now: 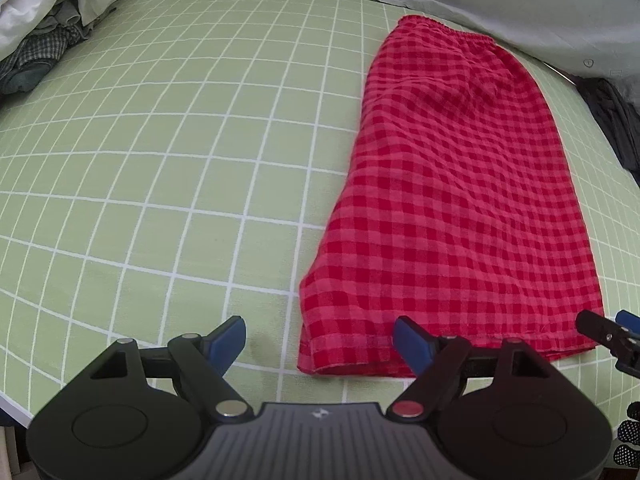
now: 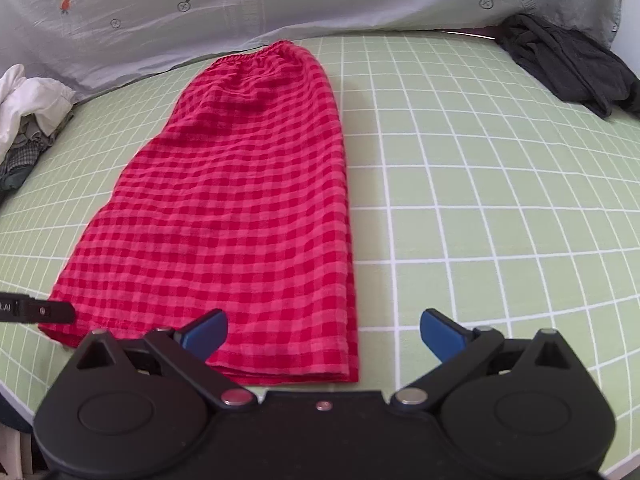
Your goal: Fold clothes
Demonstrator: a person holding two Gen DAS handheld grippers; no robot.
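My left gripper (image 1: 320, 340) has its jaws spread wide, nothing between them. It sits at the near left corner of the red checked garment (image 1: 452, 208), with the right-hand blue pad over the hem. My right gripper (image 2: 323, 334) is equally wide open and empty at the near right corner of the hem.

The garment lies flat and lengthwise on the green grid mat (image 1: 168, 184), folded into a long strip. Its elastic waistband (image 2: 260, 54) is toward the mat's far edge, its hem near the front edge.

A pile of pale and checked clothes (image 1: 52, 24) sits at the mat's far left corner, a dark garment (image 2: 568, 64) at the far right corner.
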